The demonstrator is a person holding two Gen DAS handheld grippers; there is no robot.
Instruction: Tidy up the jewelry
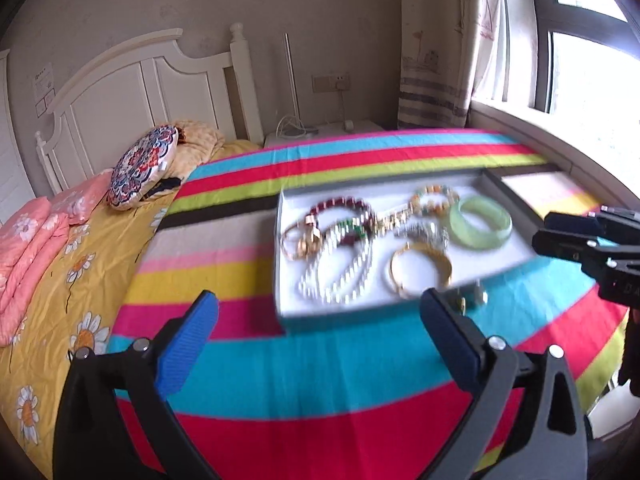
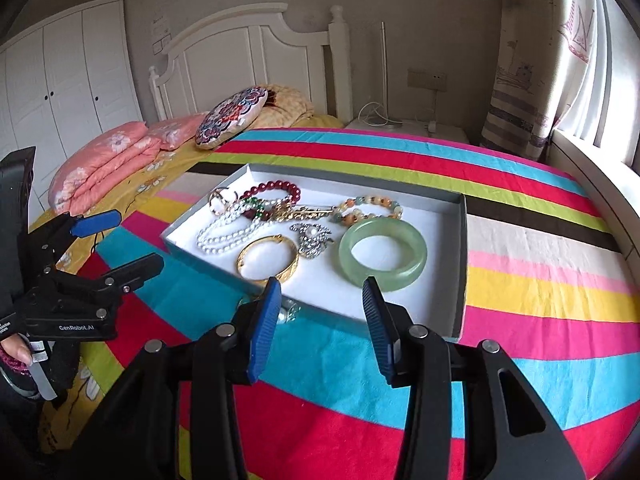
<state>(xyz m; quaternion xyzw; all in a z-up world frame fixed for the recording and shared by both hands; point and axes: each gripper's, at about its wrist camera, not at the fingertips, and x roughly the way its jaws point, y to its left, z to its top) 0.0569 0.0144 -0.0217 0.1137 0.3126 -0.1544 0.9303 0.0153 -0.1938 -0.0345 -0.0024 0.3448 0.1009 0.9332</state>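
Note:
A shallow grey tray [image 2: 400,308] with a white lining lies on the striped cloth. In it are a green jade bangle [image 2: 383,254], a gold bangle [image 2: 268,262], a pearl necklace [image 2: 228,236], a red bead bracelet [image 2: 276,190], a pastel bead bracelet [image 2: 368,206] and a silver brooch [image 2: 312,236]. A small ring [image 2: 290,312] lies on the cloth just outside the tray's near edge. My right gripper [image 2: 322,284] hovers over that edge, partly open and empty. My left gripper [image 1: 320,300] stands wide open before the tray [image 1: 296,300], holding nothing.
The striped cloth [image 2: 520,280] covers a table beside a bed with a yellow floral sheet [image 1: 60,280], folded pink quilts [image 2: 100,164] and a round patterned cushion [image 2: 232,120]. A window sill [image 1: 560,140] and a curtain [image 2: 520,60] stand at the right. A hand [image 2: 16,350] holds the left gripper.

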